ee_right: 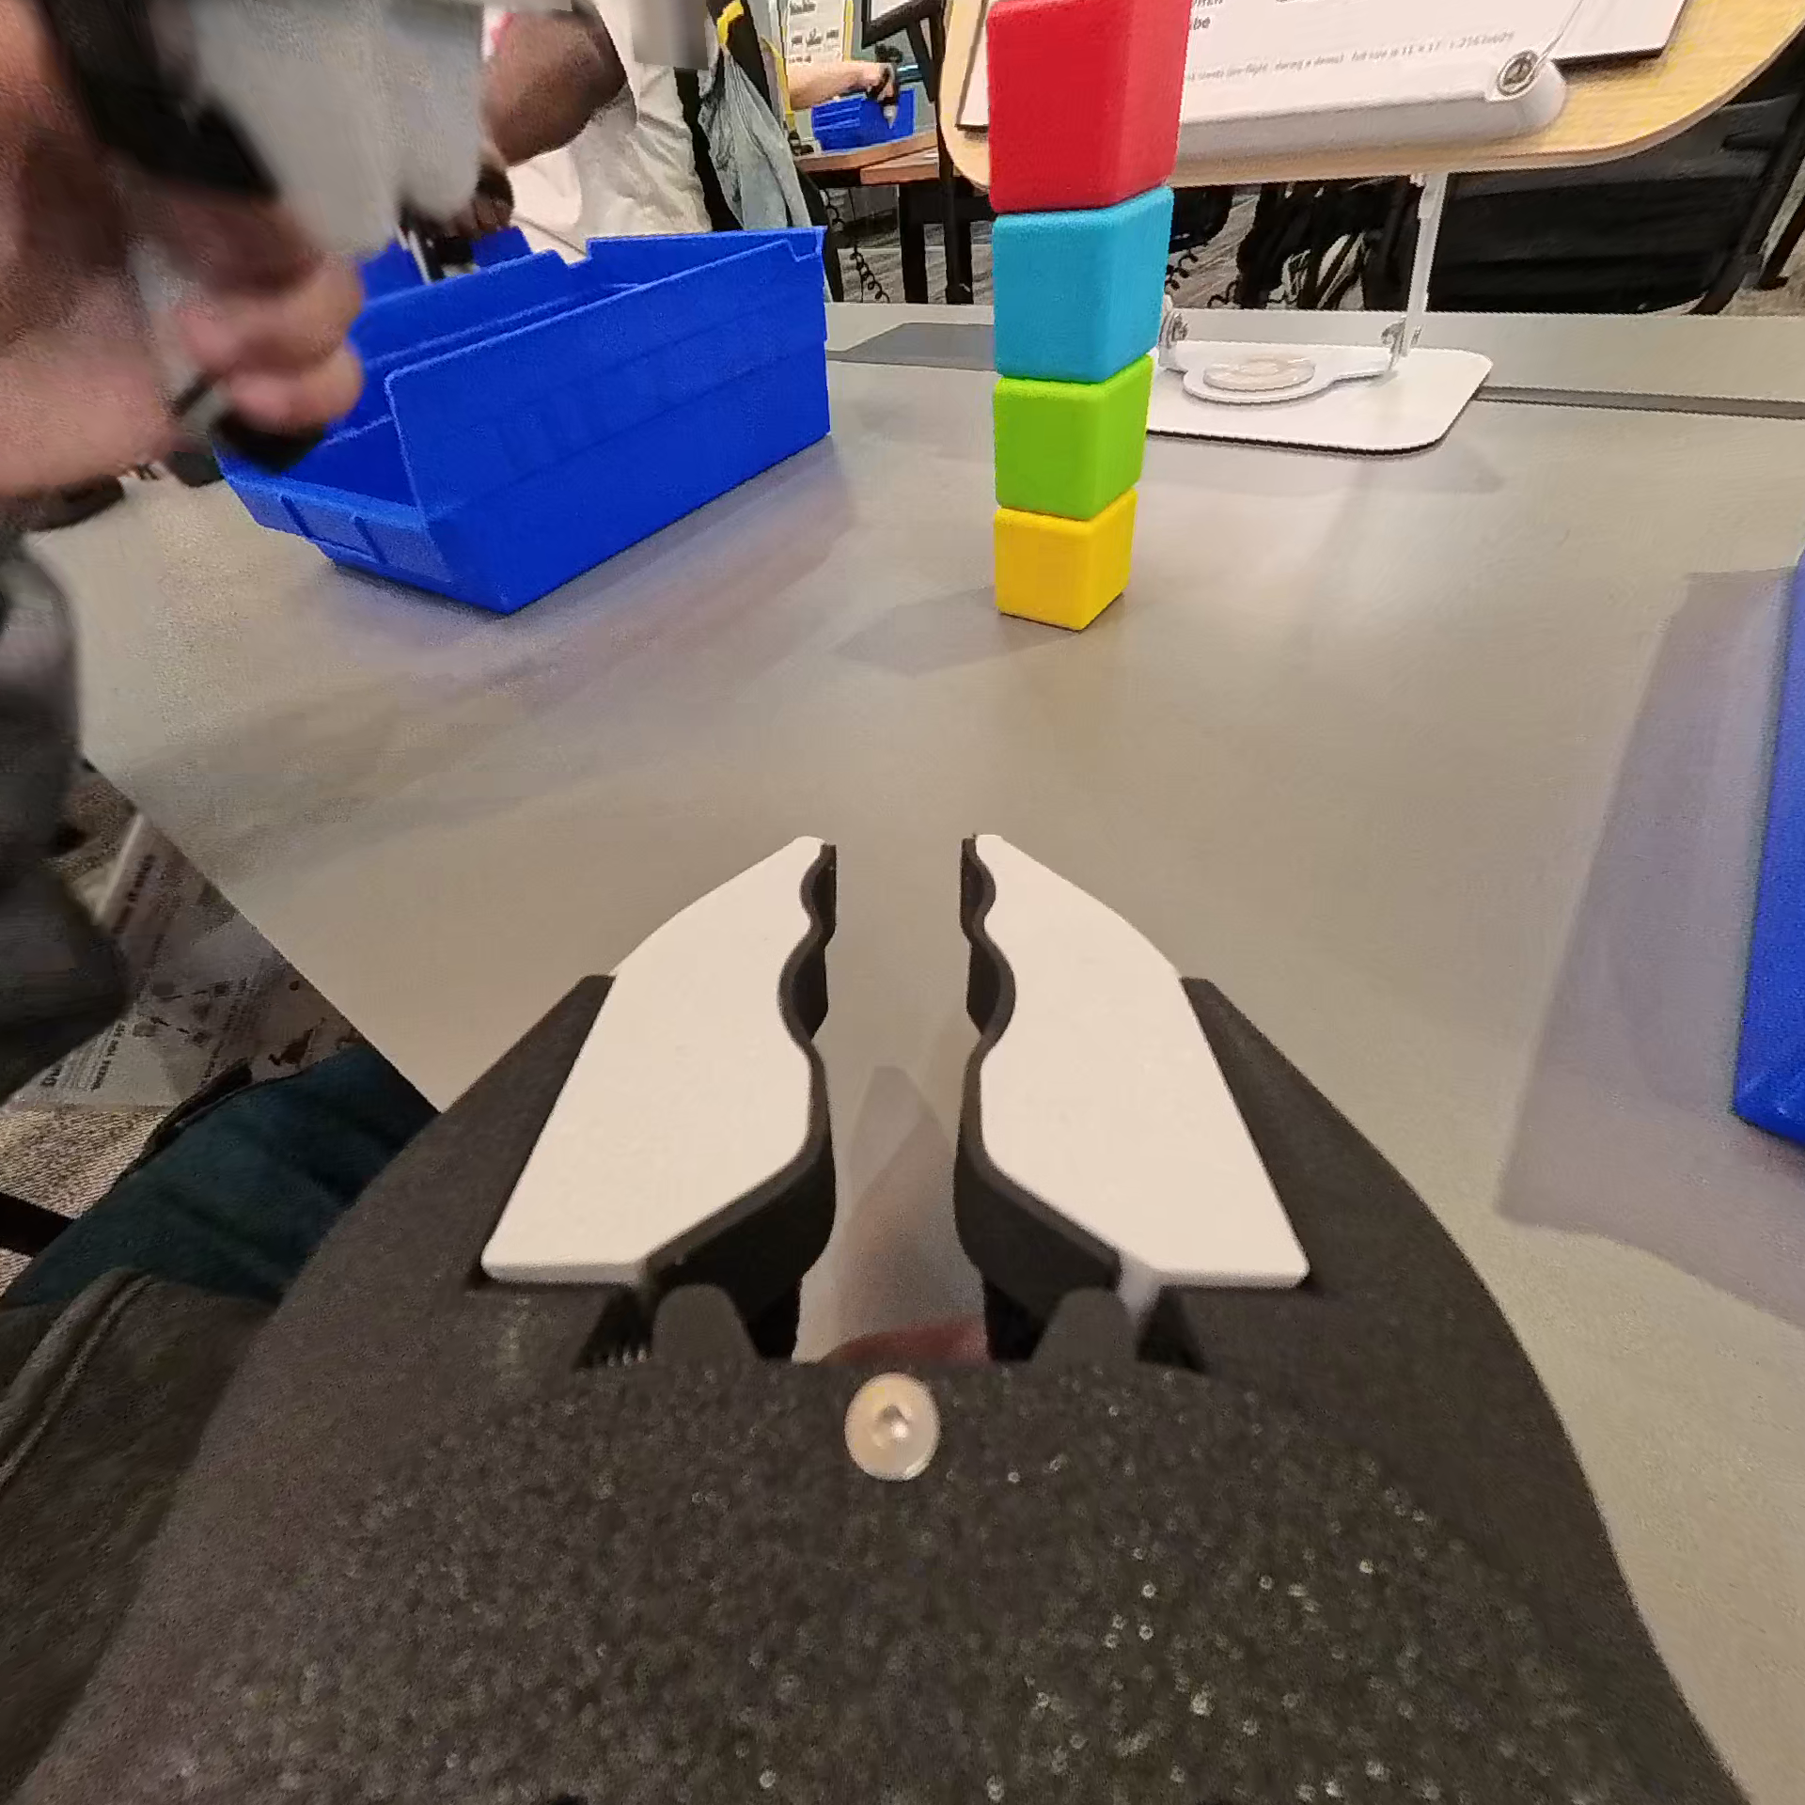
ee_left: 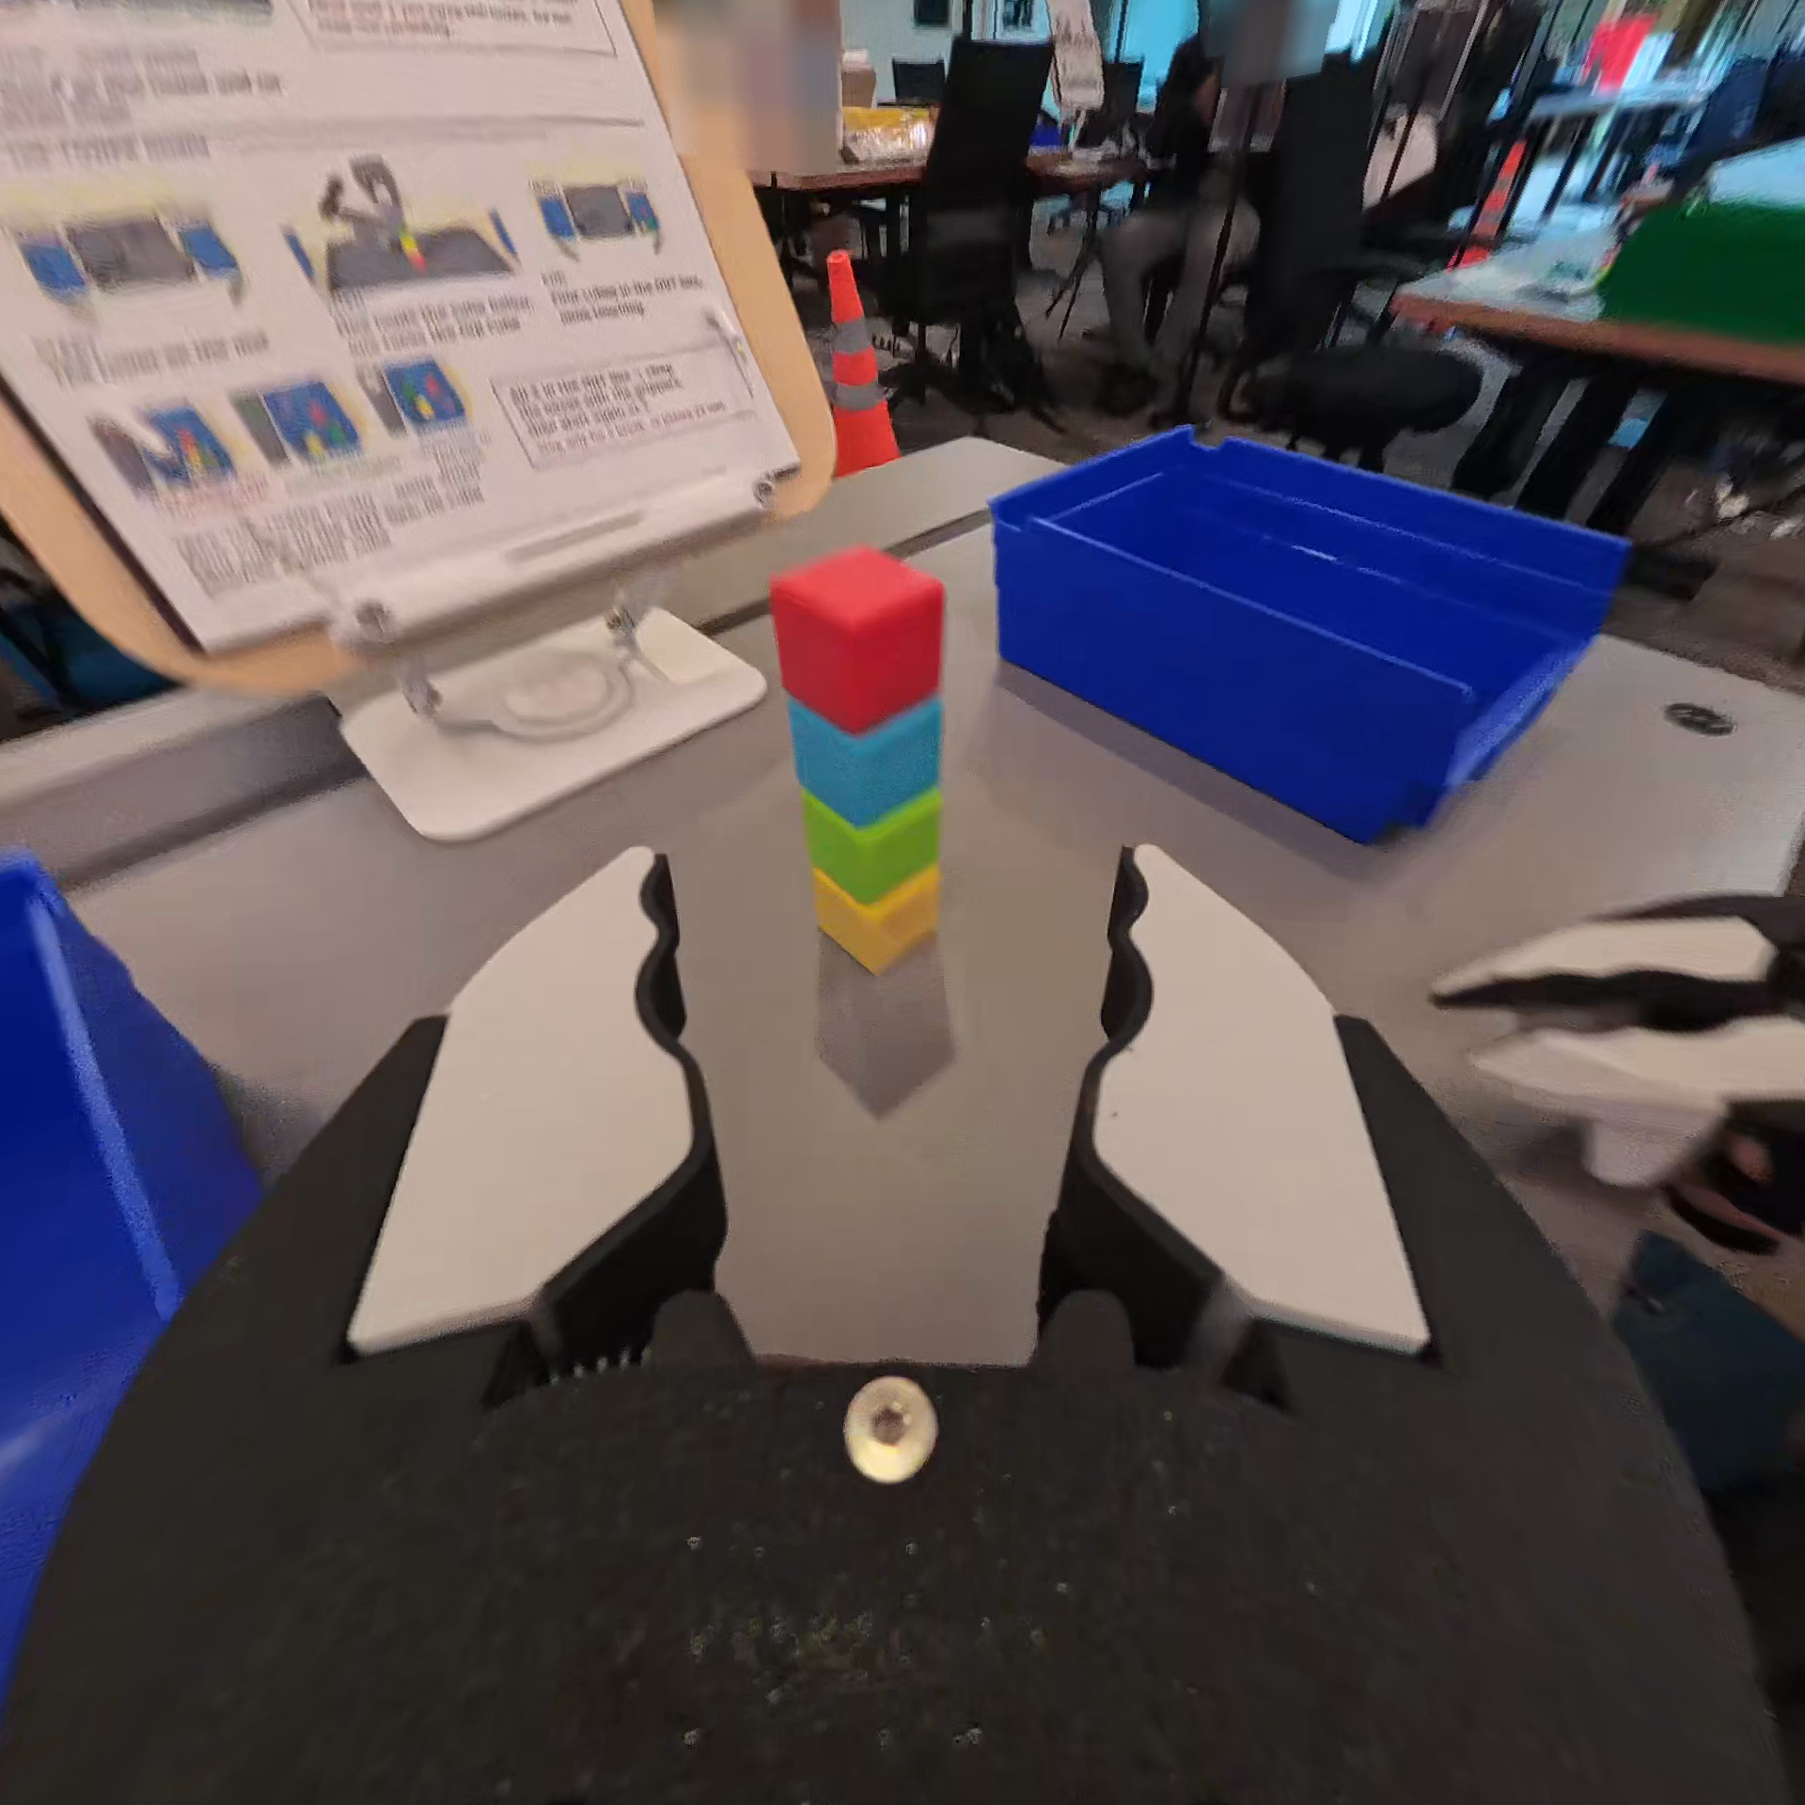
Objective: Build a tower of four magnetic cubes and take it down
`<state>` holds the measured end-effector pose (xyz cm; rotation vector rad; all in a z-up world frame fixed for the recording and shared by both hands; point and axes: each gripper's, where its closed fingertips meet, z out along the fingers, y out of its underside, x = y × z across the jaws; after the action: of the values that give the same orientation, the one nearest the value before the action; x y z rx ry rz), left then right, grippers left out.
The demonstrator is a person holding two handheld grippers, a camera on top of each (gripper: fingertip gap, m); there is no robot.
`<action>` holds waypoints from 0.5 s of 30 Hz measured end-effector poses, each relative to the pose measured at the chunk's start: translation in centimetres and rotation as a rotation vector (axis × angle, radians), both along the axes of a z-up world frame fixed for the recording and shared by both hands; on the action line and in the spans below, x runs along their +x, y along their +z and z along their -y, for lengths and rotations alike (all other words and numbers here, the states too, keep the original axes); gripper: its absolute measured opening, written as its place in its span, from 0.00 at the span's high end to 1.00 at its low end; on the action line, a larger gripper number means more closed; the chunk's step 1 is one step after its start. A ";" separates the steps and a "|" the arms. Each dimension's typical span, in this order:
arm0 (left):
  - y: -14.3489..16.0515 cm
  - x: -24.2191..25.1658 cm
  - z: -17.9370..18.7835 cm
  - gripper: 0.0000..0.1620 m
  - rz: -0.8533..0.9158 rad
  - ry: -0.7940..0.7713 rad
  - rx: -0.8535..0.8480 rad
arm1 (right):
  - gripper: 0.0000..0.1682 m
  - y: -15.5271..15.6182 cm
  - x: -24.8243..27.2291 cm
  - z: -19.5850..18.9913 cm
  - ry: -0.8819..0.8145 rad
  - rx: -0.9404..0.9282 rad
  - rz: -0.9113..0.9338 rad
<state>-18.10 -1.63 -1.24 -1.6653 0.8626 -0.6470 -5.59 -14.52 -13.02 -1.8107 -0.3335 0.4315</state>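
A tower of four cubes stands upright on the grey table: red (ee_left: 858, 635) on top, then light blue (ee_left: 864, 757), green (ee_left: 872, 845) and yellow (ee_left: 879, 918) at the bottom. My left gripper (ee_left: 891, 864) is wide open and empty, just short of the tower and lined up with it. In the right wrist view the same tower shows as red (ee_right: 1079, 98), blue (ee_right: 1079, 283), green (ee_right: 1070, 435) and yellow (ee_right: 1060, 562). My right gripper (ee_right: 899, 848) is farther back over the table, empty, its fingers a narrow gap apart. It also shows blurred in the left wrist view (ee_left: 1612, 986).
A blue bin (ee_left: 1270, 635) stands right of the tower, and another blue bin (ee_left: 78, 1123) is at the left edge. An instruction sheet on a white stand (ee_left: 547, 723) is behind the tower. A hand (ee_right: 195, 342) holds the left gripper in front of the bin (ee_right: 586, 410).
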 end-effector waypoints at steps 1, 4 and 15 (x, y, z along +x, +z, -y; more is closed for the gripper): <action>-1.3 -0.9 1.5 0.48 0.028 0.026 -0.015 | 0.86 0.0 0.0 0.0 -0.003 0.001 0.004; -5.2 -3.4 5.5 0.48 0.064 0.144 -0.027 | 0.86 -0.1 0.1 -0.1 -0.020 0.004 0.023; -9.3 -7.3 11.4 0.53 0.133 0.331 -0.040 | 0.86 -0.3 0.2 -0.4 -0.065 0.010 0.084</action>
<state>-25.42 -13.04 -10.52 -1.7299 0.4670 -0.5404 -5.40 -14.15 -13.34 -1.8283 -0.3338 0.3084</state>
